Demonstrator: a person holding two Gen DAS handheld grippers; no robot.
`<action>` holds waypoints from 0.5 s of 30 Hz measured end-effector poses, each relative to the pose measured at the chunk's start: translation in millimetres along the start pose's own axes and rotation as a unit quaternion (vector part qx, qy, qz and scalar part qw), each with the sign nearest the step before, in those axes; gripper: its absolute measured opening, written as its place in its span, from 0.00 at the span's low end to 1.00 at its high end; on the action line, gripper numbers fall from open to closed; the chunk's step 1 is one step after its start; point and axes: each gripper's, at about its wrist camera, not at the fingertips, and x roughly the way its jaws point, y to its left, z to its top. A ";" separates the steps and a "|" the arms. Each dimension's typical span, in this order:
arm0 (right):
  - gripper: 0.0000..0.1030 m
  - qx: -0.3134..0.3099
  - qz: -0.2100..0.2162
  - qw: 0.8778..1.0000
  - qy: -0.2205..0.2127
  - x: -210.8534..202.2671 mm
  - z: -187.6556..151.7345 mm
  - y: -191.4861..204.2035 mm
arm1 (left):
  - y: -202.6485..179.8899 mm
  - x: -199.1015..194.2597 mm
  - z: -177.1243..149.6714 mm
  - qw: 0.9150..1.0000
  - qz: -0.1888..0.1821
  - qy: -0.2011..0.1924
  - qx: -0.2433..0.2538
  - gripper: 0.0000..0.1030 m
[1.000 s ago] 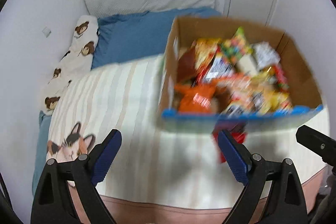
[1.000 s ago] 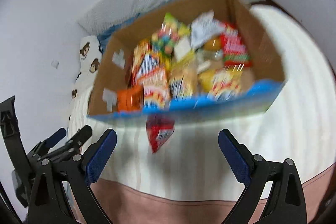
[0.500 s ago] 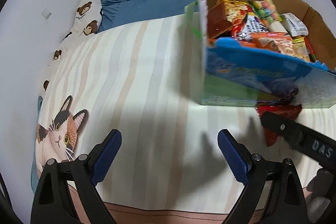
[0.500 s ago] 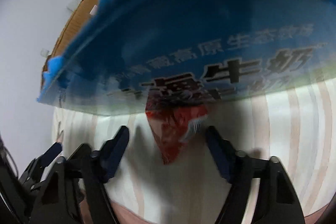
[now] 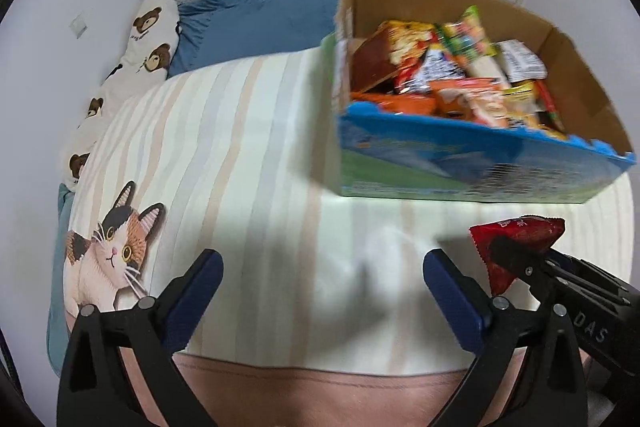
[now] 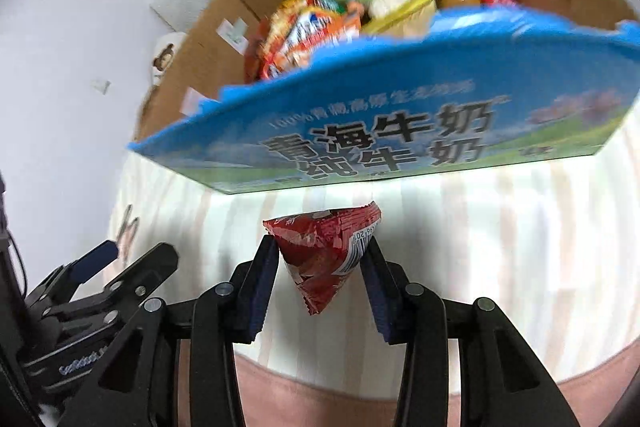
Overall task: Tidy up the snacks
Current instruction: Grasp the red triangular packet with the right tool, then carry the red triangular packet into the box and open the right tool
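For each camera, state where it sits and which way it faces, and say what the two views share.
Left wrist: sits on the left gripper, looking steeply down at the striped blanket; its open blue fingers show, and the right gripper intrudes at right.
Right wrist: sits on the right gripper, facing the snack box; its jaws have just been closing and press the red snack packet.
Shared: box, packet, blanket.

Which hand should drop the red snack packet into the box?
Right: the right gripper has just closed on the red packet before the box; the left gripper is open, empty.
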 end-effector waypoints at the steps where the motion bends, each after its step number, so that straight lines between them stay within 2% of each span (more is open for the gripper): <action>1: 0.43 -0.003 0.003 1.000 -0.006 -8.6 0.9 -1.4 | -4.2 -7.7 -0.2 1.000 -0.006 -0.004 0.001 1.00; 4: 0.43 -0.013 0.010 0.999 -0.028 -38.5 -0.9 1.9 | -15.1 -27.9 1.9 1.000 -0.019 -0.015 0.007 1.00; 8: 0.43 -0.016 0.018 0.998 -0.052 -84.5 17.4 -11.1 | -30.5 -59.7 10.9 0.999 -0.043 -0.031 0.010 1.00; 15: 0.43 -0.018 0.021 0.995 -0.091 -152.9 66.9 -24.8 | -51.2 -92.6 57.8 0.997 -0.062 -0.050 0.014 1.00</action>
